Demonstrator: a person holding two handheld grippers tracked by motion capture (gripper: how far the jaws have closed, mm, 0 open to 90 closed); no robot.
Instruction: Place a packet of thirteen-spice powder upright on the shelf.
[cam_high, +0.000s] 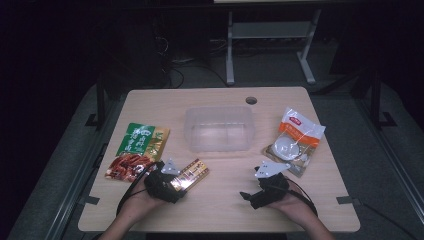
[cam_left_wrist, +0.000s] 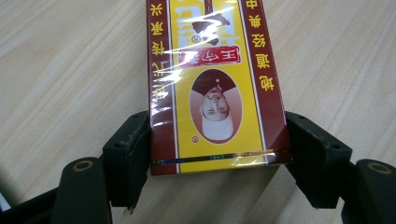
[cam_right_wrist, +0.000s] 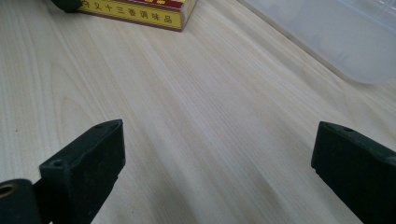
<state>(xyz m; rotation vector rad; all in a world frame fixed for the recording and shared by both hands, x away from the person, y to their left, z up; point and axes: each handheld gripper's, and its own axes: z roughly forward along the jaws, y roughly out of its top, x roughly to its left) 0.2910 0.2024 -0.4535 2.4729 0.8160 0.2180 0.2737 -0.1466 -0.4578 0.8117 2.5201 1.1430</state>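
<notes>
A flat red and yellow box (cam_left_wrist: 215, 93) with printed characters and an oval portrait lies on the wooden table (cam_high: 225, 205). My left gripper (cam_left_wrist: 217, 149) has one black pad against each long side of the box's near end, so it is shut on it. From above, the box (cam_high: 192, 173) points away from the left gripper (cam_high: 172, 187) toward the right. My right gripper (cam_high: 250, 196) rests low at the front right, aimed left. Its jaws (cam_right_wrist: 217, 154) stand wide open over bare wood, with a corner of the box (cam_right_wrist: 140, 11) farther off.
A clear plastic container (cam_high: 218, 128) stands at the table's middle; its wall (cam_right_wrist: 336, 32) rises ahead of the right gripper. A green and red snack bag (cam_high: 136, 151) lies at the left. A white and orange packet (cam_high: 295, 141) lies at the right. A cable hole (cam_high: 251, 100) sits near the far edge.
</notes>
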